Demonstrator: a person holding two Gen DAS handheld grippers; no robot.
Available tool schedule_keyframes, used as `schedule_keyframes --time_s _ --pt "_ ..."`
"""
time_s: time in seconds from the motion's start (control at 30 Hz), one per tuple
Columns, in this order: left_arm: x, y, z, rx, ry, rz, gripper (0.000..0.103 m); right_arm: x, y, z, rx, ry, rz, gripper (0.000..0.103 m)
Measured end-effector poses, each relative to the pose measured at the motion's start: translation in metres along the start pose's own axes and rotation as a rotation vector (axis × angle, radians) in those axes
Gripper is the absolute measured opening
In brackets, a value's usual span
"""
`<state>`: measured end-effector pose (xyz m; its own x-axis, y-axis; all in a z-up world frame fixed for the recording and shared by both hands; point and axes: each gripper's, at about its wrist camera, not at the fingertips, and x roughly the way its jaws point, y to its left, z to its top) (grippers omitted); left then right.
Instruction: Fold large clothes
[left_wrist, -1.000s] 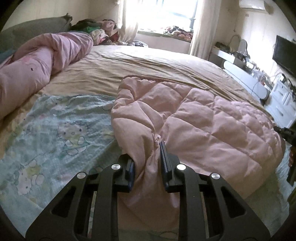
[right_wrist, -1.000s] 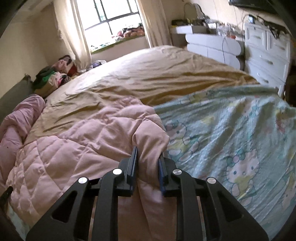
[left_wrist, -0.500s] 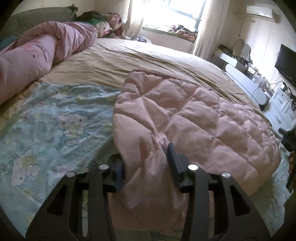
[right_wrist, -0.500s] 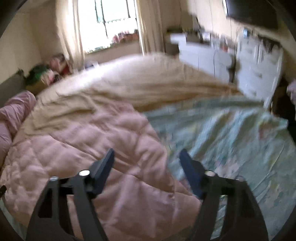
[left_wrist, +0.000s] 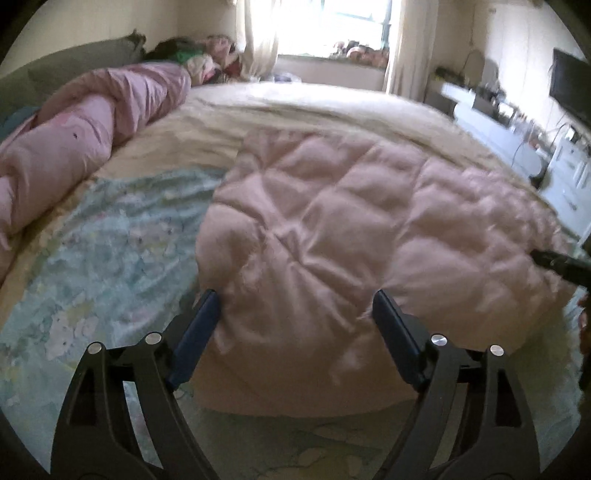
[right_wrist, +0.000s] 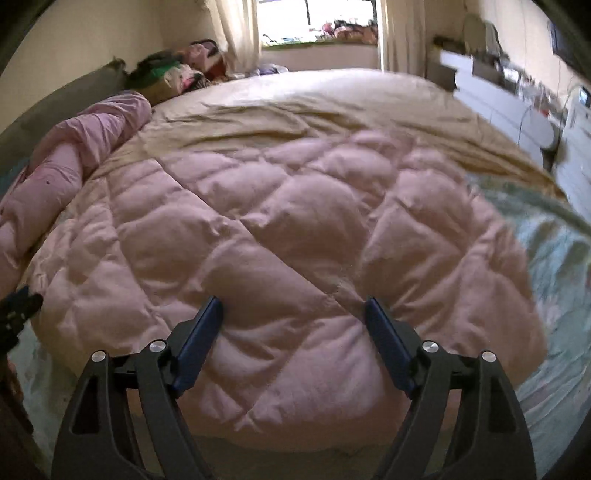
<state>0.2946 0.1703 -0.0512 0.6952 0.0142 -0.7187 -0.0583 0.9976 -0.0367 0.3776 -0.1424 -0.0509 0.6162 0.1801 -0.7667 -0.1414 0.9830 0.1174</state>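
Observation:
A pink quilted padded garment (left_wrist: 332, 236) lies folded on the bed; it also fills the right wrist view (right_wrist: 288, 236). My left gripper (left_wrist: 295, 306) is open, its jaws wide apart over the garment's near left edge and holding nothing. My right gripper (right_wrist: 293, 308) is open too, jaws wide apart over the garment's near edge and empty. The tip of the other gripper shows at the right edge of the left wrist view (left_wrist: 561, 262) and at the left edge of the right wrist view (right_wrist: 18, 306).
The bed has a tan sheet (right_wrist: 314, 99) and a light blue cartoon-print sheet (left_wrist: 110, 236). A rolled pink duvet (left_wrist: 85, 129) lies along the left. A clothes pile (right_wrist: 177, 74) sits by the window. White drawers (left_wrist: 569, 177) stand on the right.
Both grippers opened and let go of the pink garment, which now lies flat on the bed. Both pulled back a little toward the near edge.

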Motion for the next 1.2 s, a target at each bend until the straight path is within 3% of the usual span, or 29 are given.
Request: schedule_keyframes --time_s 0.2,0.27,0.33,0.4,0.53,0.77,0.93,1.1,1.2 --pt "0.016 0.011 -0.012 -0.032 0.012 -0.03 0.083 0.016 -0.001 -0.003 0.005 0.026 0.01 0.084" --pt "0.008 0.011 -0.008 -0.037 0.012 -0.028 0.083 0.01 -0.002 -0.002 0.008 0.016 0.023 0.084" --pt "-0.003 0.011 -0.004 -0.032 0.005 -0.028 0.094 -0.004 -0.009 -0.002 0.026 -0.013 0.057 0.084" --pt "-0.011 0.012 -0.001 -0.029 0.003 -0.023 0.094 -0.023 -0.02 -0.001 0.051 -0.055 0.063 0.086" --pt "-0.019 0.015 0.001 -0.059 0.003 -0.04 0.094 -0.058 -0.048 -0.005 0.072 -0.127 0.022 0.092" --pt "-0.022 0.023 -0.004 -0.073 0.015 -0.001 0.094 -0.087 -0.127 -0.022 0.212 -0.147 -0.064 0.093" --pt "-0.016 0.041 -0.011 -0.127 0.046 0.009 0.094 -0.081 -0.165 -0.039 0.33 -0.097 -0.033 0.093" --pt "-0.001 0.055 -0.02 -0.215 0.111 -0.048 0.094 -0.058 -0.184 -0.054 0.425 -0.012 0.038 0.094" --pt "0.008 0.052 -0.023 -0.202 0.133 -0.059 0.094 -0.038 -0.186 -0.057 0.457 0.049 0.07 0.094"
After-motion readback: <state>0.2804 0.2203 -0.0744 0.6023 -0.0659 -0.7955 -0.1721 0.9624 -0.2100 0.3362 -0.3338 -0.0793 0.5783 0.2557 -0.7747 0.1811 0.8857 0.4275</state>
